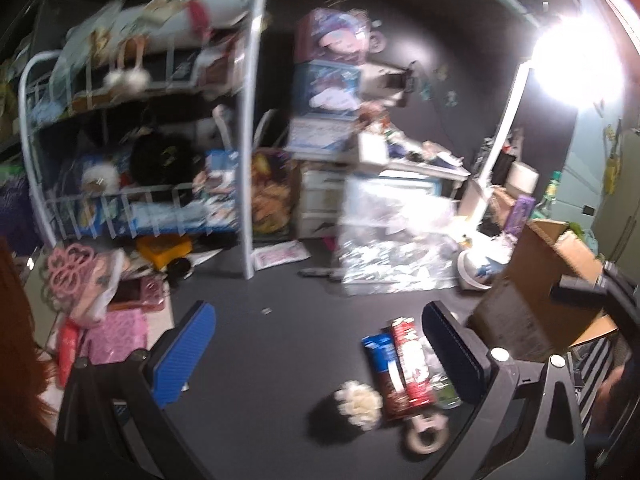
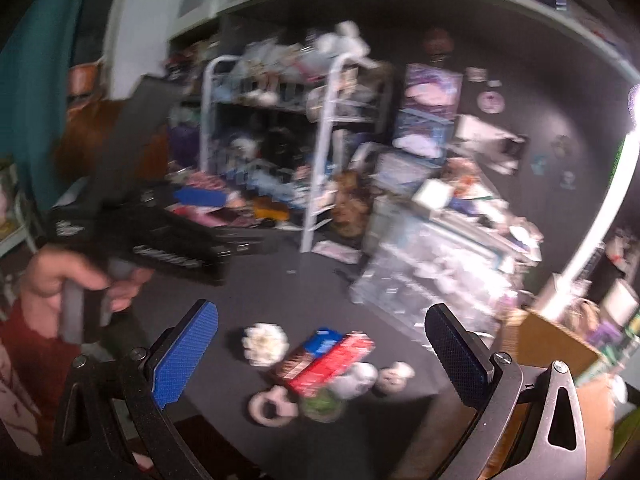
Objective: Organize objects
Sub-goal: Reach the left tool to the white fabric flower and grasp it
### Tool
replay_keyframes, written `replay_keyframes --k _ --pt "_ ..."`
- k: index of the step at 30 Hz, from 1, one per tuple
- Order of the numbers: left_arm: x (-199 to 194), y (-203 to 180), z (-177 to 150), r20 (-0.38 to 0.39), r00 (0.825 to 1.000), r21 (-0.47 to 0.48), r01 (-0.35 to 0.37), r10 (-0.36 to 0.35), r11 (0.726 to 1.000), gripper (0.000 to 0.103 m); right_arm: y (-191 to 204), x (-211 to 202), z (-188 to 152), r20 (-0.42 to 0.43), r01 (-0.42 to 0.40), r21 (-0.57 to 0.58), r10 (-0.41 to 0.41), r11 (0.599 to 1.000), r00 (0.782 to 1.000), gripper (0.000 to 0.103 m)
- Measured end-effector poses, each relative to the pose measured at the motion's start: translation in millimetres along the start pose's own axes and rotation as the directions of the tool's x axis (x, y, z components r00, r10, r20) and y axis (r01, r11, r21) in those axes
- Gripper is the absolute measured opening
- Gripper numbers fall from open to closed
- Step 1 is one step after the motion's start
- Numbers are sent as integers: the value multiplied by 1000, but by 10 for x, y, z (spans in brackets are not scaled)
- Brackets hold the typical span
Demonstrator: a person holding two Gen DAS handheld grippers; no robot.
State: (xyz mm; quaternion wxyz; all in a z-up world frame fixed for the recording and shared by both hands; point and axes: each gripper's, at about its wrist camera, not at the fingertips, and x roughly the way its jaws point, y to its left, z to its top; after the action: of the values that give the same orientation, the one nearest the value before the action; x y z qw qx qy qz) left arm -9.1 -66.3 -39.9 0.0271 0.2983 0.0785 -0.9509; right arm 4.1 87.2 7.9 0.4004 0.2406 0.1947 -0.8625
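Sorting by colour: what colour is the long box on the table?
Red box, clearest in the right wrist view.

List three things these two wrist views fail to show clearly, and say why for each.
1. Print on the red packet: motion blur in both views.
2. Contents of the cardboard box: the left wrist view shows only its side.
3. Items on the white wire shelf: smeared by blur in both views.
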Motion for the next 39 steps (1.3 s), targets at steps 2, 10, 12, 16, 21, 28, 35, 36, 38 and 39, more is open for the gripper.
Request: replay_keyframes --k 2,10,12,16,21,28,35,36,38,39 --pt "76 153 -62 -29 999 -19 -15 14 1000 103 104 197 -52 -36 -55 10 55 998 998 103" --pt "308 606 -335 -89 996 -65 19 -25 998 103 281 1128 -440 -204 -185 111 205 976 957 72" --pt "336 634 -383 -102 994 -53 26 -31 998 103 300 1262 -496 -230 -180 121 204 976 952 67" --pt "359 715 -472 -122 982 -95 132 -143 987 103 253 1449 -581 -265 -182 136 212 974 941 57" --pt "417 705 -534 -158 962 -134 204 -225 970 102 237 1547 -553 -298 -172 118 200 978 933 46" --pt "662 496 -687 -275 903 -104 312 -329 944 101 243 1640 -507 -299 -149 74 164 986 940 24" --pt "790 345 -762 -311 840 -150 418 -444 896 71 230 1548 -509 -255 -155 92 174 984 951 18" --pt "782 320 -750 -310 832 -154 434 -460 888 64 240 1526 -502 -250 -153 87 171 984 953 18" --pt "720 259 -692 -290 820 -155 468 -493 870 57 262 1445 -465 -232 -153 72 166 986 958 18" --pt "681 227 -658 -283 820 -146 476 -497 867 52 271 1412 -452 -226 -154 68 166 986 960 18"
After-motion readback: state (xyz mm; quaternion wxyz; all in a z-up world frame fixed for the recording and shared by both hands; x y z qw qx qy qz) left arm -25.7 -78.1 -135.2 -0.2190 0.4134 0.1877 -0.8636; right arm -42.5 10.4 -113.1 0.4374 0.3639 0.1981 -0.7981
